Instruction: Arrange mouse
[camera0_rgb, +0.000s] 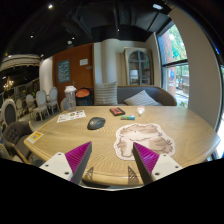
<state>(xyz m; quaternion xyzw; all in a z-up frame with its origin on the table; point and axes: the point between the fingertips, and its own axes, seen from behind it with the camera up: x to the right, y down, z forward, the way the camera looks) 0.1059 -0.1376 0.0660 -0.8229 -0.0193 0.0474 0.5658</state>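
I hold the claw (108, 163) spread and empty above the near edge of the worktop (170, 125). The mouse (96, 123) lies well beyond the fingers, a little to the left, beside the patterned mat (138, 139), so I must reach forward.

- Small items (118, 111) at the table's (60, 137) far edge were too tiny to identify.
- Gripper fingers (78, 158) hid part of the patterned mat (135, 141).
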